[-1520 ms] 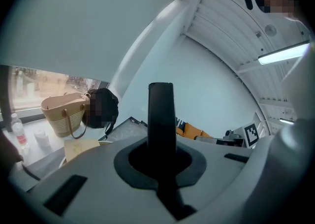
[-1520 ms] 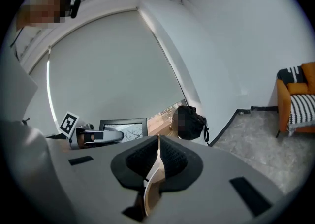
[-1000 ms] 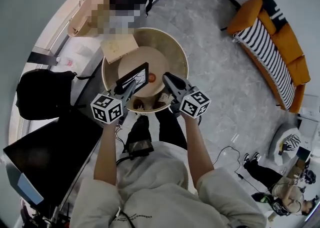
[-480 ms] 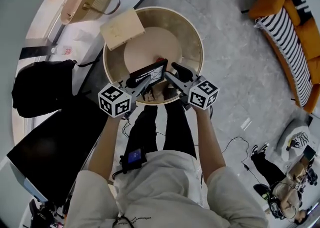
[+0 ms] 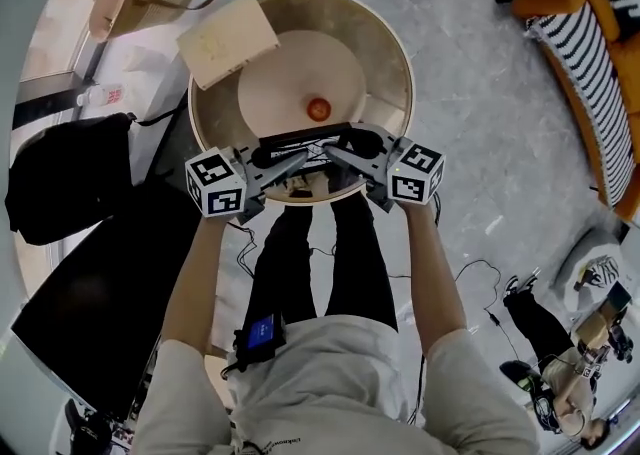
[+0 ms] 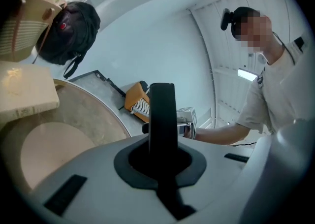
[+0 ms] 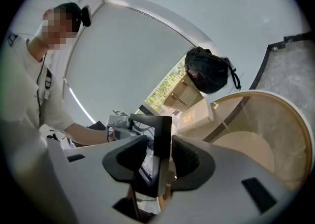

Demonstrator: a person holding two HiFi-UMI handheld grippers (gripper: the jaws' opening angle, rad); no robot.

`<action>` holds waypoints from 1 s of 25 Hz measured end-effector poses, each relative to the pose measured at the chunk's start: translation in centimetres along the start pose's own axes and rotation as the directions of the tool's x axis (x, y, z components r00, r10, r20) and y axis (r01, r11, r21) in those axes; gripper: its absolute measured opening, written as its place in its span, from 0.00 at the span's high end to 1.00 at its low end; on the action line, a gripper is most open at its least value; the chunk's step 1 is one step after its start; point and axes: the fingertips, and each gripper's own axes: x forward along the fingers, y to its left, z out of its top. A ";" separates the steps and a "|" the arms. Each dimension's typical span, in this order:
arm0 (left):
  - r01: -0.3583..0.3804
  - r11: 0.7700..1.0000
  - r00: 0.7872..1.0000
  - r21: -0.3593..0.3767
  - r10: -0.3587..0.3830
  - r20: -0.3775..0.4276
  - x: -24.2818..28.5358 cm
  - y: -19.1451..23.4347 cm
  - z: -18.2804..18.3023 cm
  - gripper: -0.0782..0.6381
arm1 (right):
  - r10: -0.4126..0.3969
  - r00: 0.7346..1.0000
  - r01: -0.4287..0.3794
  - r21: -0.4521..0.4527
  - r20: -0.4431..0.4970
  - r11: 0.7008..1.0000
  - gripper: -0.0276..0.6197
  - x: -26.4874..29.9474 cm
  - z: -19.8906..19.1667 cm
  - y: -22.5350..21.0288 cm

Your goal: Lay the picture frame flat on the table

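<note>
One picture frame (image 5: pixel 305 136), dark-rimmed and thin, hangs over the near rim of the round tabletop (image 5: pixel 385 53). From the head view it shows only as a narrow dark strip, so I cannot tell whether it is touching down yet. It looks stiff and light, a flat panel that will not sag, but the front is probably glazed and so breakable, and the smooth rim is likely to slide in a loose grip. The safest hold is on the rim at the two opposite ends, never on the face.

There are two grippers, one at each end. The left hand-held gripper (image 5: pixel 272 156) is clamped tight on the frame's edge, which fills its narrow gap. The right hand-held gripper (image 5: pixel 345 150) has just been opening: its jaws stand wide with the frame's edge between them and a gap at each pad. My guess is that with one clamp bearing it the frame may pivot, so it should go down gently.

Further out on the tabletop are one small red round thing (image 5: pixel 318 108) and one pale board (image 5: pixel 228 40) overhanging the far rim. Beyond these are one black backpack (image 5: pixel 55 178) and one orange sofa (image 5: pixel 590 53)
</note>
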 end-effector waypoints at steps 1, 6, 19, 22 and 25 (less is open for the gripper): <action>0.023 1.000 1.000 -0.011 -0.023 -0.007 0.3 0.3 -0.3 0.85 | 0.029 1.000 -0.029 0.017 0.002 0.999 0.72 -0.1 -0.3 0.0; -0.006 1.000 0.994 -0.005 0.006 -0.106 2.0 3.3 -2.4 0.82 | 0.052 0.998 -0.054 0.144 0.021 0.988 0.81 -0.7 -2.7 -2.3; -0.333 0.942 0.936 0.036 0.335 -0.106 1.4 11.4 -6.5 0.64 | -0.119 0.975 0.023 0.444 0.190 0.896 0.82 -3.0 -9.2 -8.9; -0.372 0.927 0.919 0.049 0.375 -0.119 0.5 11.8 -7.5 0.64 | -0.218 0.956 0.095 0.495 0.197 0.863 0.82 -3.6 -10.4 -10.7; -0.408 0.909 0.897 0.085 0.417 -0.148 0.0 11.8 -9.4 0.65 | -0.318 0.932 0.172 0.556 0.175 0.813 0.82 -3.2 -11.9 -12.4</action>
